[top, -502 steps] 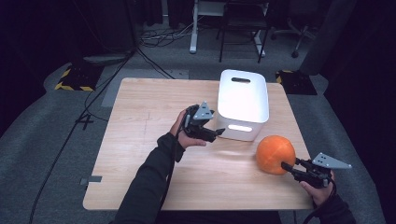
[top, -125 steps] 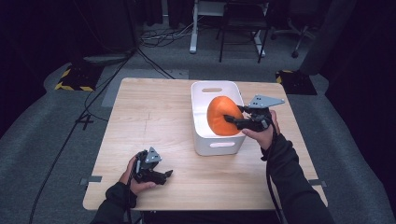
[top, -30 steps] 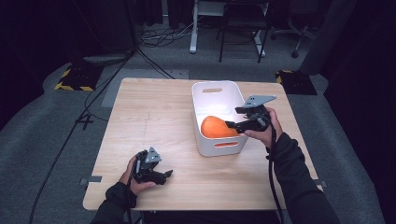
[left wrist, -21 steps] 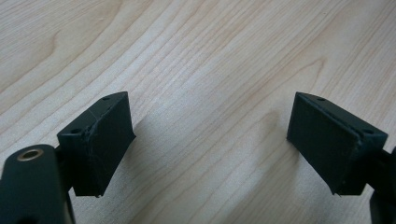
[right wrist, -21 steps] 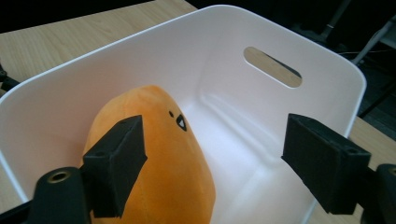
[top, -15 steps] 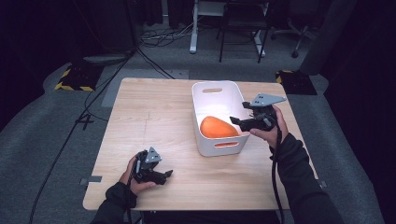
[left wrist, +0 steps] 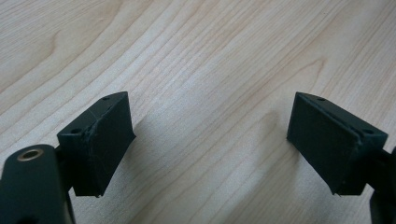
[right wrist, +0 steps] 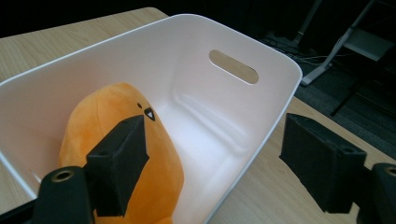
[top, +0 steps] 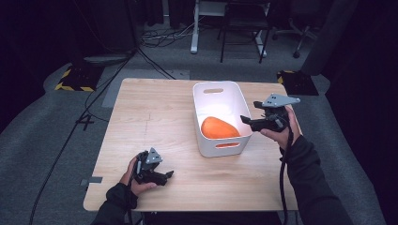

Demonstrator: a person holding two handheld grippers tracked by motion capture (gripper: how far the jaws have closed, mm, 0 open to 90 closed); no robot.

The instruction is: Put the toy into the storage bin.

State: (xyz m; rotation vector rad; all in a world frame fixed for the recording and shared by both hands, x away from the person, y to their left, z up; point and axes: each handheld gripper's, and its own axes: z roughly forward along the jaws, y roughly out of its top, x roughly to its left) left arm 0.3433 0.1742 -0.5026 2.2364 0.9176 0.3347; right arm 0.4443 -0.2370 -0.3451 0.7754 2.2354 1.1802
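Plush (top: 219, 127) sits in the bin (top: 210, 87), near end; my right gripper (top: 248, 122) hangs just over the rim, jaws wide, holding nothing; left gripper (top: 166, 175) idles on the table (top: 145, 108), wide open too.

The white bin's (top: 220, 147) near wall hides the orange plush toy's (top: 218, 127) lower half; at six o'clock the right gripper view's edge cuts its base.

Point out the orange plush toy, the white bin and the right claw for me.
orange plush toy (top: 219, 127): high view, middle of its orange body.
white bin (top: 213, 90): high view, far wall by the handle slot.
right claw (top: 245, 120): high view, at its black tips over the bin's rim.
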